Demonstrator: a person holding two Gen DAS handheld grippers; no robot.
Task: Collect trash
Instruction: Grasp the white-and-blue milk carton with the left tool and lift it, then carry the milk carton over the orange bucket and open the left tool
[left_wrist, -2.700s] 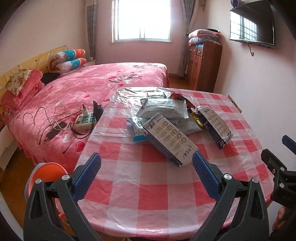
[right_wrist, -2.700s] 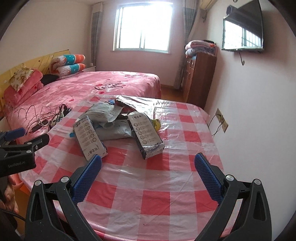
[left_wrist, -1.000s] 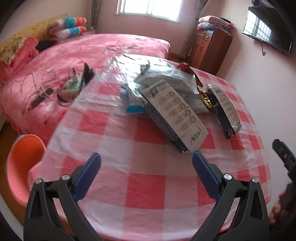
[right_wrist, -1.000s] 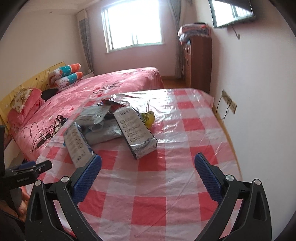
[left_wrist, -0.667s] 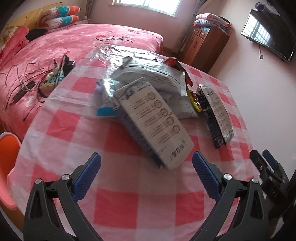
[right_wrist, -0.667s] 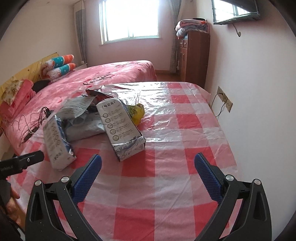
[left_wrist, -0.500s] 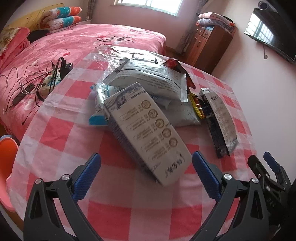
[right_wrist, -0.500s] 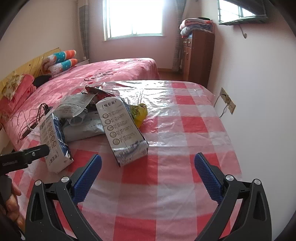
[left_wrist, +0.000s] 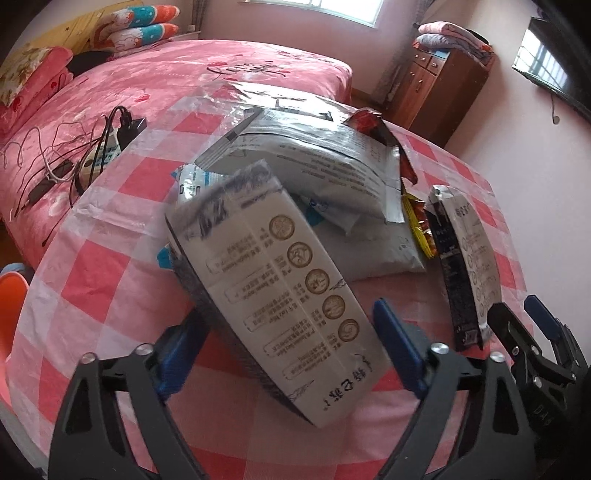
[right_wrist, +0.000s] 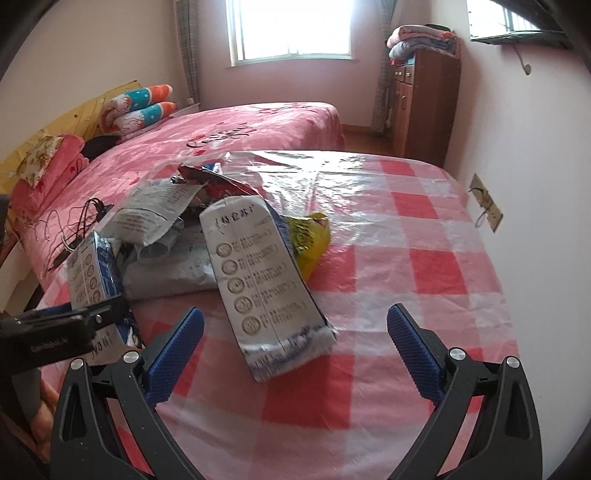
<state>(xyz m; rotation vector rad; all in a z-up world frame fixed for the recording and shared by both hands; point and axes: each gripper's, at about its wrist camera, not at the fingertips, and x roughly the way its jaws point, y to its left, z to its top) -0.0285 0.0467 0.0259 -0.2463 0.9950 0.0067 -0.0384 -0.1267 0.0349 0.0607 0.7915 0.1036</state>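
Left wrist view: the left gripper (left_wrist: 288, 350), its blue-padded jaws closing, straddles the near end of a flattened grey-and-white carton printed with gold round emblems (left_wrist: 280, 284), which lies between the pads at centre frame; whether the pads press it cannot be told. The carton rests on a table covered in red-and-white checked plastic cloth (left_wrist: 92, 273). Above it sits a heap of crumpled grey plastic mailing bags (left_wrist: 314, 162); a second flattened carton with a dark side (left_wrist: 465, 258) lies at right, just beside a yellow-and-red snack wrapper (left_wrist: 417, 221). The right gripper (left_wrist: 528, 325) enters at the lower right edge. A pink-covered bed (left_wrist: 221, 74) fills the upper left. Right wrist view: the right gripper (right_wrist: 295, 343) hangs spread wide, nothing between its pads, over the checked cloth (right_wrist: 424, 266), with the second carton (right_wrist: 266, 280) lying at centre frame ahead of it. The yellow wrapper (right_wrist: 310, 236) lies beside that carton; the left gripper (right_wrist: 55, 328) reaches the first carton (right_wrist: 96, 273) at the left edge.
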